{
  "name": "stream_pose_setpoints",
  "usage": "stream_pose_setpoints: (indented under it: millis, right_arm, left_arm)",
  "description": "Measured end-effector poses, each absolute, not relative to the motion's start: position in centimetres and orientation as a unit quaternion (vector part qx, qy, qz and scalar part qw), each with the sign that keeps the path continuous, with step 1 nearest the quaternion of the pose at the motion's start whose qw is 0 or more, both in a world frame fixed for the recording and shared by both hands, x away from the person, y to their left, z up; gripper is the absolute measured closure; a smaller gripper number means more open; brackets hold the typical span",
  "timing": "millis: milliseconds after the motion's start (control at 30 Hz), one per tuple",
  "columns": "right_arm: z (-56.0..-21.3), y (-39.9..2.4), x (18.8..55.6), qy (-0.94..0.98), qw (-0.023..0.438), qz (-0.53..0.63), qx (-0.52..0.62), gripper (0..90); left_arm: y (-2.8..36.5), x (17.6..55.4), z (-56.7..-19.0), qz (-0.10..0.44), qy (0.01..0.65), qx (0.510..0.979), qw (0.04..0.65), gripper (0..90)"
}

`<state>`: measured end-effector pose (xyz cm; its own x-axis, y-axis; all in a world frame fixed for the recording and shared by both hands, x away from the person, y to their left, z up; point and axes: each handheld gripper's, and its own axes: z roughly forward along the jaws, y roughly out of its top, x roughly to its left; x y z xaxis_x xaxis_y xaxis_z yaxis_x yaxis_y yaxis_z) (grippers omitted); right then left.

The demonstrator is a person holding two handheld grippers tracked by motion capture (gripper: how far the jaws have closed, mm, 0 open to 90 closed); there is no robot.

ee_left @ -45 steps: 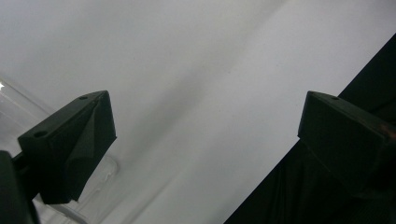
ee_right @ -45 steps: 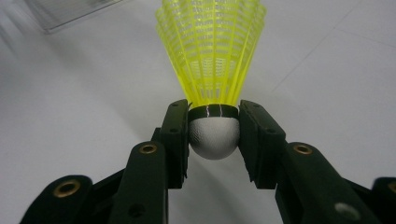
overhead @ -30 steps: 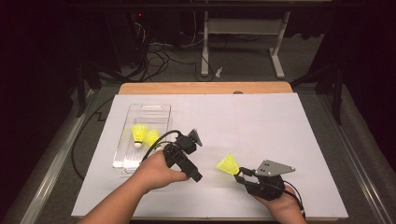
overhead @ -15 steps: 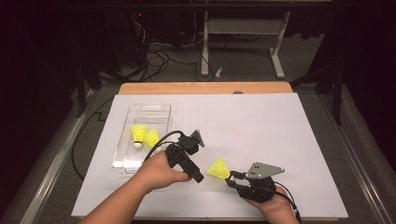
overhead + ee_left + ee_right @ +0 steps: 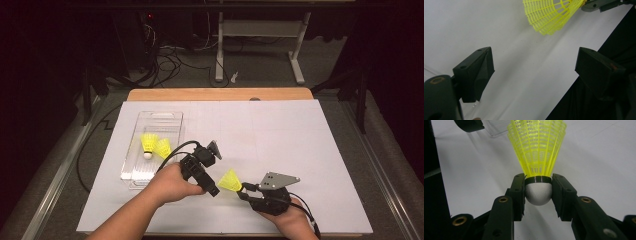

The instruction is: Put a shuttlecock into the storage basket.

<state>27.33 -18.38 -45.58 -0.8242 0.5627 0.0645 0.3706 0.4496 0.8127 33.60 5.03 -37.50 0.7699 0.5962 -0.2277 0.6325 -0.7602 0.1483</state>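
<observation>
My right gripper (image 5: 538, 182) is shut on the white cork (image 5: 538, 193) of a yellow shuttlecock (image 5: 231, 181), whose skirt (image 5: 536, 147) points away toward the left hand. In the high view the right gripper (image 5: 244, 188) sits near the front edge, right of centre. The left gripper (image 5: 214, 189) is just left of the skirt. In the left gripper view its jaws (image 5: 534, 62) stand open and have just been closing a little, with nothing between them. The yellow skirt (image 5: 551, 15) hangs beyond them at the top.
A clear plastic tray (image 5: 160, 116) lies on the white sheet (image 5: 280, 135) at the left, with two more yellow shuttlecocks (image 5: 149, 145) (image 5: 162, 148) inside. A wooden table edge (image 5: 220, 94) runs along the back. The floor behind has cables and a stand's legs.
The right gripper has carried the shuttlecock leftward, closer to the left gripper. The left hand has kept its place.
</observation>
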Motion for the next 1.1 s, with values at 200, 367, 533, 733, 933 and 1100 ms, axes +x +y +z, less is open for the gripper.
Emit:
stream_pose_setpoints:
  millis: [200,367,533,733,933,1100]
  right_arm:
    - [-45.6,-17.9,27.3,0.847,0.097,0.448,0.270,65.8]
    - [-45.6,-17.4,27.2,0.851,0.094,0.446,0.262,65.8]
    - [-45.4,-16.9,27.1,0.851,0.091,0.449,0.257,65.8]
    - [-45.6,-16.6,27.1,0.856,0.088,0.444,0.251,65.8]
    - [-45.6,-16.4,27.2,0.857,0.087,0.443,0.250,65.8]
    - [-45.6,-16.2,27.2,0.859,0.088,0.440,0.248,65.8]
  left_arm:
    - [4.9,33.6,-37.4,-0.086,0.321,0.937,0.111,25.0]
    - [4.6,33.4,-37.5,-0.090,0.307,0.941,0.116,33.6]
    - [4.3,33.3,-37.7,-0.091,0.294,0.945,0.113,42.3]
    - [3.9,33.2,-37.8,-0.090,0.279,0.949,0.112,49.5]
    - [3.3,32.9,-37.8,-0.086,0.263,0.954,0.114,58.6]
    - [3.1,32.9,-37.9,-0.090,0.252,0.958,0.106,66.3]
